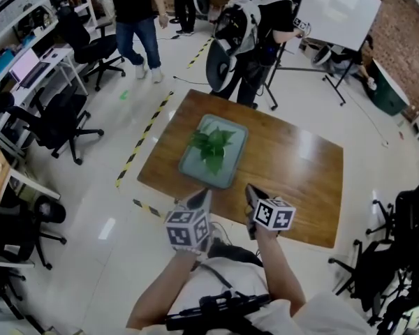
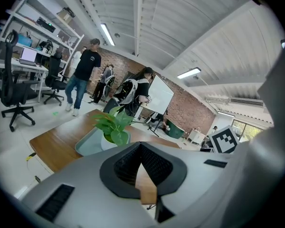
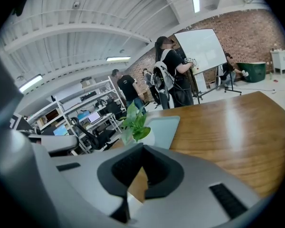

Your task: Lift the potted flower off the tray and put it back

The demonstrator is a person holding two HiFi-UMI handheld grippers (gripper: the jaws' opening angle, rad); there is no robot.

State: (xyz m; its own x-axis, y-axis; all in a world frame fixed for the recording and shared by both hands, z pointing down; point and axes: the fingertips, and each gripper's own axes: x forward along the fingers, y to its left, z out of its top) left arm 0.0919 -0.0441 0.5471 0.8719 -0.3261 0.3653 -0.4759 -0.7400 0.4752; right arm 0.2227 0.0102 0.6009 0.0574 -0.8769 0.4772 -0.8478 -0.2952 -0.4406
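From the head view, a brown rectangular wooden worktop (image 1: 293,166) carries a pale grey-green rounded plastic tray (image 1: 232,176). The leafy green potted flower (image 1: 213,145) stands on that tray. Its pot is hidden under the leaves here. The left tool (image 1: 205,193) and right tool (image 1: 251,188) hang side by side at the worktop's near edge, short of the tray, touching nothing.

The left gripper view looks along the left tool (image 2: 141,145). Its dark jaws meet at the tips, with only bare wood showing through the gap behind them. Beyond them the flower (image 2: 115,126) shows its white pot (image 2: 106,141), seated inside the tray (image 2: 87,145). The right tool's marker cube (image 2: 223,139) shows at the side.

In the right gripper view the right tool (image 3: 142,148) is likewise closed on nothing. The flower (image 3: 135,123) stands at the tray's (image 3: 165,126) left end, and a white board (image 3: 199,49) stands behind.
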